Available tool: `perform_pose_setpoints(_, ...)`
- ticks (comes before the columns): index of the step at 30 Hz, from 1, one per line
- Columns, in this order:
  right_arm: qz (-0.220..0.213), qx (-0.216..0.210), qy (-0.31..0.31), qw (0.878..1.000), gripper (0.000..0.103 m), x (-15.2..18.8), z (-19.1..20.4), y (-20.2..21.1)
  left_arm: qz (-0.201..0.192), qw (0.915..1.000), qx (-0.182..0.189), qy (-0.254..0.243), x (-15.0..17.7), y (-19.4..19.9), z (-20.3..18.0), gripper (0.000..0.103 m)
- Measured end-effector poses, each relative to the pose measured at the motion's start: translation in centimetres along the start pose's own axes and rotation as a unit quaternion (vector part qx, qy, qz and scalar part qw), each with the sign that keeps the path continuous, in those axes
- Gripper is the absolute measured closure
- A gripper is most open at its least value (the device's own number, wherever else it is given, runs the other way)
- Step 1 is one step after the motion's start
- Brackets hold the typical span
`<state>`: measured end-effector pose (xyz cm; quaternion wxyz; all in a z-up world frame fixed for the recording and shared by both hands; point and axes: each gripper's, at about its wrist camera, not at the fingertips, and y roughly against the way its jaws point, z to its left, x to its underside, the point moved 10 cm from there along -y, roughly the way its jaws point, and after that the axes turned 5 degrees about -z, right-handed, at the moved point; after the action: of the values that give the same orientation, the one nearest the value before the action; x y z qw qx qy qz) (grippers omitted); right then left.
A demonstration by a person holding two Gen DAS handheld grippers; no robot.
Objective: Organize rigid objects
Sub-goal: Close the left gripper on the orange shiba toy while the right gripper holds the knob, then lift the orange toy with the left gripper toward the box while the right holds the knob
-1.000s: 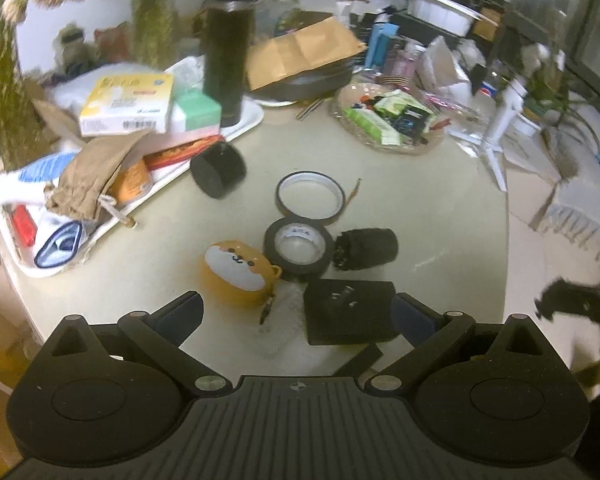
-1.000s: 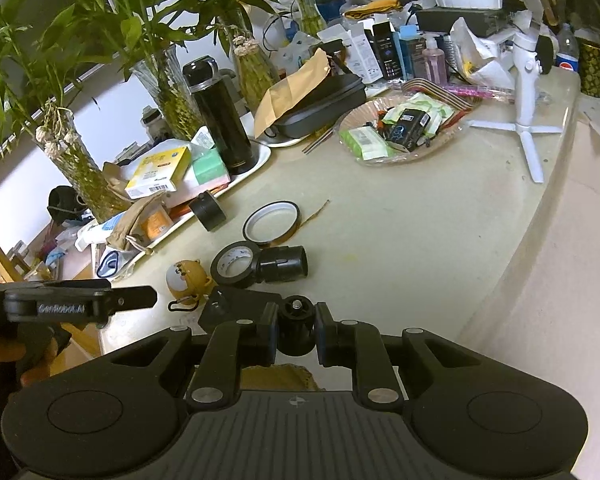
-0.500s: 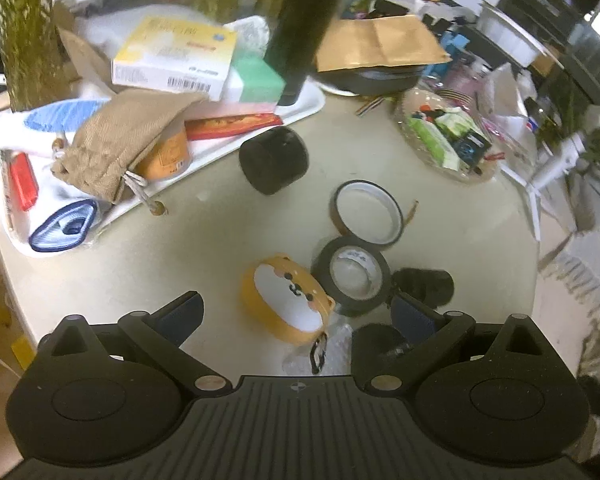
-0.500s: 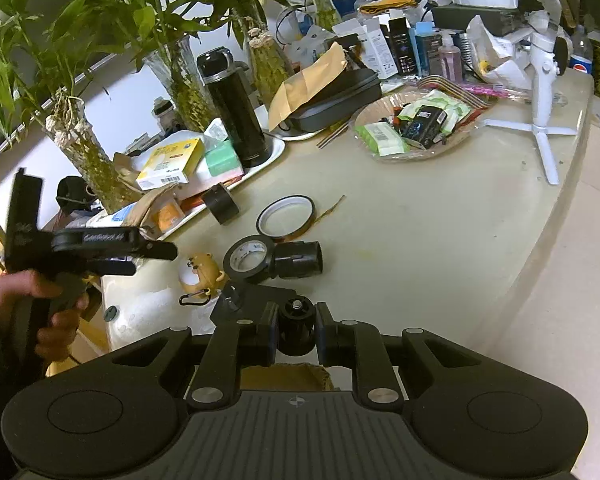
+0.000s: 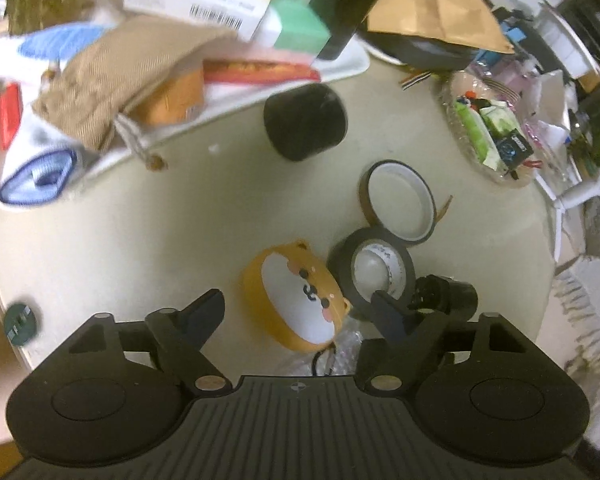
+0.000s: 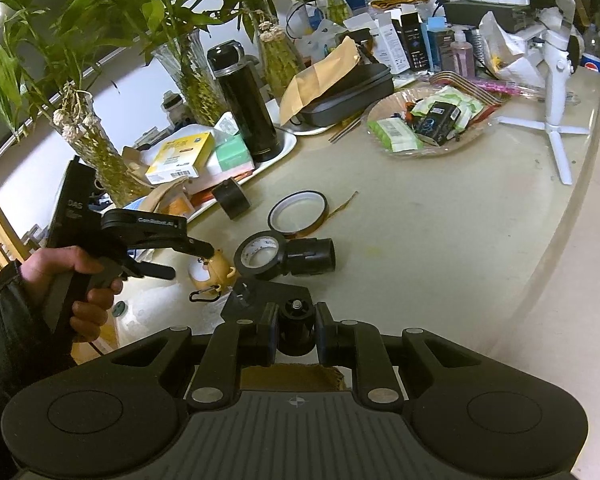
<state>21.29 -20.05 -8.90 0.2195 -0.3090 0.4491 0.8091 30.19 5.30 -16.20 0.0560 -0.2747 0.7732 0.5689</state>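
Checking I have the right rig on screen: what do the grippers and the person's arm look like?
Both are matte black plastic. The left gripper has slim scissor-link fingers, white lettering on top and a boxy pistol handle. The right gripper has a ribbed base with two round bosses. The sleeve is dark.

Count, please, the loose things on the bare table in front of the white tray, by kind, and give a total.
Tape rolls: 2, black tape roll and amber tape roll
Black cylinders: 2, short black cylinder and ribbed black cylinder
Dog-face case: 1
Black square plate: 1
Total: 6
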Motion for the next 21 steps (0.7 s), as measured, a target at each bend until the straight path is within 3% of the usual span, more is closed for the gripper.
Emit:
perform_pose_setpoints(3, 0.002, -0.003, 0.0, 1.0, 0.082, 0.0, 0.1, -0.1, 0.017, 0.9991, 0.013, 0.038, 0.2, -0.5, 0.1, 0.041)
perform_pose_setpoints(8, 0.003, -0.005, -0.001, 1.0, 0.082, -0.1, 0.0, -0.1, 0.017, 0.9981, -0.007, 0.059, -0.3, -1.2, 0.4, 0.05)
perform_pose_setpoints(14, 0.003, -0.007, -0.002, 1.0, 0.082, -0.1, 0.0, 0.0, 0.005, 0.999, -0.026, 0.036, -1.1, -2.1, -0.1, 0.052)
perform_pose_setpoints(21, 0.005, -0.008, -0.002, 1.0, 0.082, -0.1, 0.0, -0.1, -0.005, 0.998, -0.055, -0.032, -0.9, -2.5, -1.2, 0.05)
